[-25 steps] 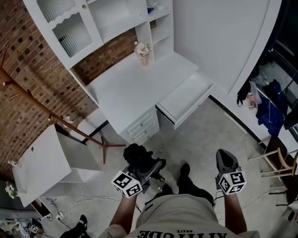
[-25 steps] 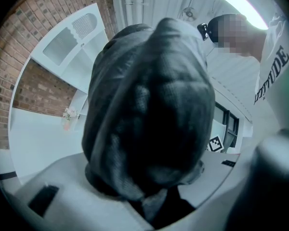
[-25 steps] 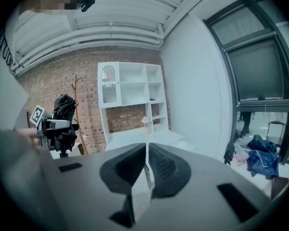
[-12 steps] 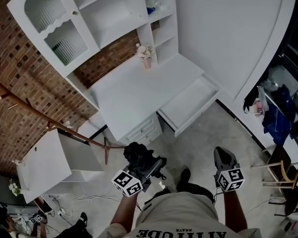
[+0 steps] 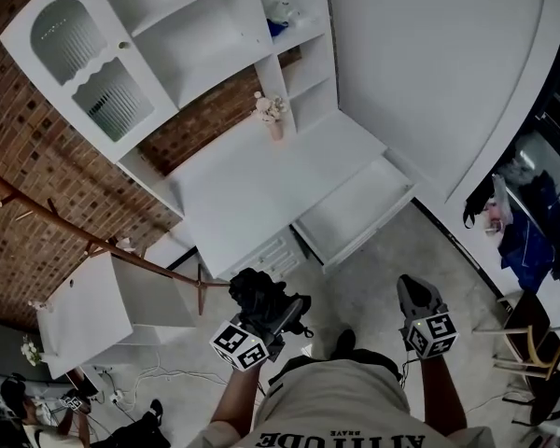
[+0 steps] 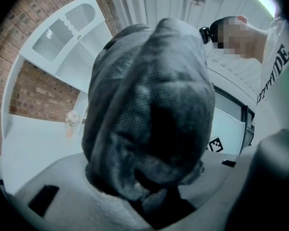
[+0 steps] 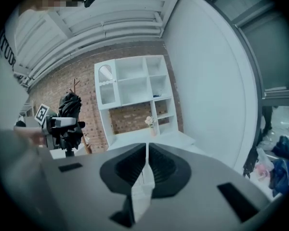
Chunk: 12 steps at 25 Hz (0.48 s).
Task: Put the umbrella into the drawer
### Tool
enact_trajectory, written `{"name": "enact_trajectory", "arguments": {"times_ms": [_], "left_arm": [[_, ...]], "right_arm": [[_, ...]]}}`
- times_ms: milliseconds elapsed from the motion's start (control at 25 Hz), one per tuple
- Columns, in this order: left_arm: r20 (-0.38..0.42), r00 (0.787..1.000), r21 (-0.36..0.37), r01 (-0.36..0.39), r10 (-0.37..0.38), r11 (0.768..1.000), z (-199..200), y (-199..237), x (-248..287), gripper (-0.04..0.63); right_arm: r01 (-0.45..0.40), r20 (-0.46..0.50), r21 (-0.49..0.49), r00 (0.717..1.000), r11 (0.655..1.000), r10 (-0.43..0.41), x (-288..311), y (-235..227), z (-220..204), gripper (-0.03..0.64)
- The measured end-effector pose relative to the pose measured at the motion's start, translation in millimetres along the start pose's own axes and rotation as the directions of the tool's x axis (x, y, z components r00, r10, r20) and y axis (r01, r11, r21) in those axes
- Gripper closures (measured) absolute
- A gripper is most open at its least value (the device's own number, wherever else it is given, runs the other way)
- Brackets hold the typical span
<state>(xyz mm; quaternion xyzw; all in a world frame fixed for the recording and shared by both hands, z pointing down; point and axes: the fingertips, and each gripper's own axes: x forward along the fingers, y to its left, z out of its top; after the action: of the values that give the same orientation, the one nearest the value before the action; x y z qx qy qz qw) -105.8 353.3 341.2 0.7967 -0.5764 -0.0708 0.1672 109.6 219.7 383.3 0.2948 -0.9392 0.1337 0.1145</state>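
Observation:
A folded black umbrella point(image 5: 261, 297) is clamped in my left gripper point(image 5: 264, 314), low in the head view and short of the white desk point(image 5: 252, 180). In the left gripper view the umbrella point(image 6: 149, 114) fills the middle and hides the jaws. The same umbrella point(image 7: 70, 114) shows at the left of the right gripper view. My right gripper point(image 5: 413, 299) hangs beside it with its jaws closed together, the right gripper point(image 7: 146, 148) holding nothing. The desk's drawer point(image 5: 355, 208) stands pulled out, its inside bare.
A white hutch point(image 5: 168, 45) with shelves and a glass door tops the desk. A small vase of flowers point(image 5: 271, 115) stands on the desktop. A wooden coat rack point(image 5: 103, 236) leans at the left over a white side cabinet point(image 5: 84, 311). Chair point(image 5: 527, 334) at the right.
Both grippers have come nearer the desk, and the desk and drawer have shifted in the head view. The umbrella stays in the left gripper.

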Motion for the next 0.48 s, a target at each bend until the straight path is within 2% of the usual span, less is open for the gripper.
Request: {"name": "enact_trajectory", "arguments": {"times_ms": [160,480], "left_arm": [[0.012,1.000,0.000,-0.028,0.028,1.000,5,4,22,0.365],[-0.013,1.000,-0.003,-0.013,0.013,1.000,1,5,55,0.365]], "right_arm": [[-0.019,-0.015,-0.007,1.000,1.000,0.019,9,-19,3,0.580],[-0.004,-0.022,0.015,1.000,1.000,0.004,14,-50,7,0.580]]}}
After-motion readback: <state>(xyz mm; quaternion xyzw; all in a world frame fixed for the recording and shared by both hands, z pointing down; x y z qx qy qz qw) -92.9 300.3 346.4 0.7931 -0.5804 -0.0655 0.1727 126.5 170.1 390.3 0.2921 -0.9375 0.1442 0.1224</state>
